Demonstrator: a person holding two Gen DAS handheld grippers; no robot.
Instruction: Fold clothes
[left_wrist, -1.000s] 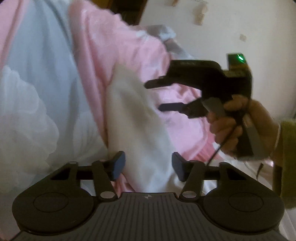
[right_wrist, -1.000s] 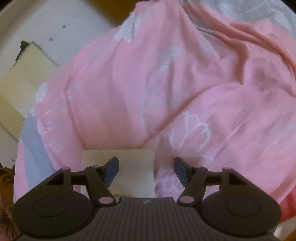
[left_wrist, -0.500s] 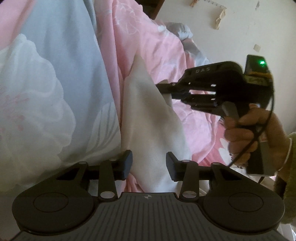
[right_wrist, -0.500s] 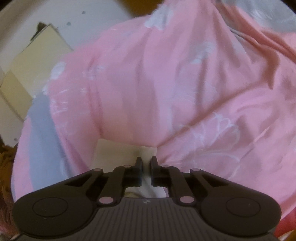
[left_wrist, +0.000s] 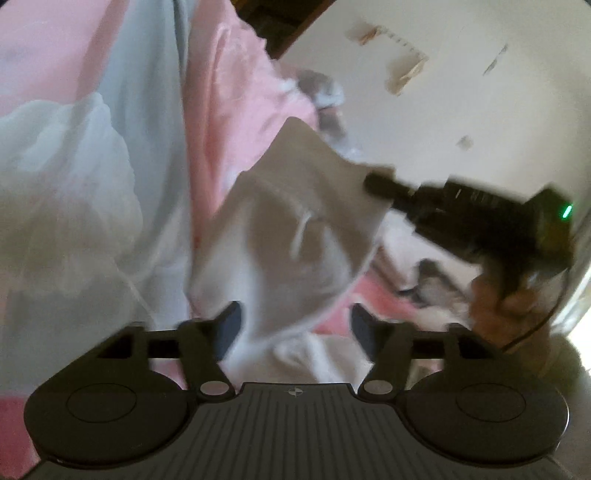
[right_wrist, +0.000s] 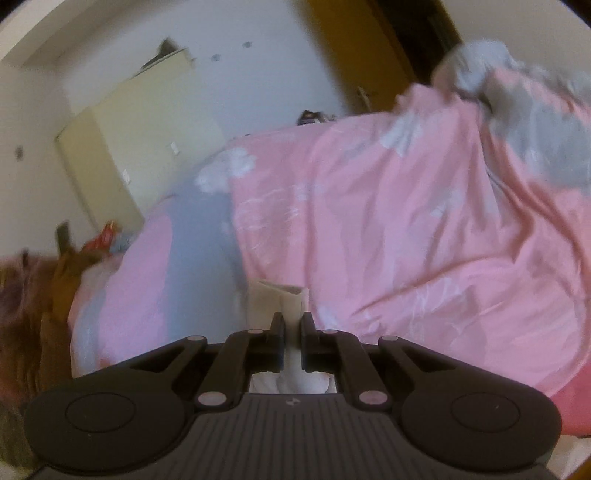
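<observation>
A cream-white garment (left_wrist: 295, 236) hangs lifted over a pink and grey floral bedcover (left_wrist: 92, 147). In the left wrist view my right gripper (left_wrist: 373, 182), held by a hand, pinches the garment's upper corner. The right wrist view shows that gripper (right_wrist: 292, 325) shut on the cream cloth (right_wrist: 279, 299). My left gripper (left_wrist: 295, 325) has its jaws opening, wide apart; the garment's lower part hangs between them, and neither pad presses on it. The picture is blurred by motion.
The pink bedcover (right_wrist: 406, 229) fills most of the right wrist view. Beyond it stand a cream cabinet (right_wrist: 140, 147), a white wall and a dark wooden door (right_wrist: 369, 48). A brown heap (right_wrist: 55, 280) lies at the left.
My right gripper shut on the garment's corner and lifted it up and to the right. My left gripper's jaws narrowed a little around the cloth, then spread wide.
</observation>
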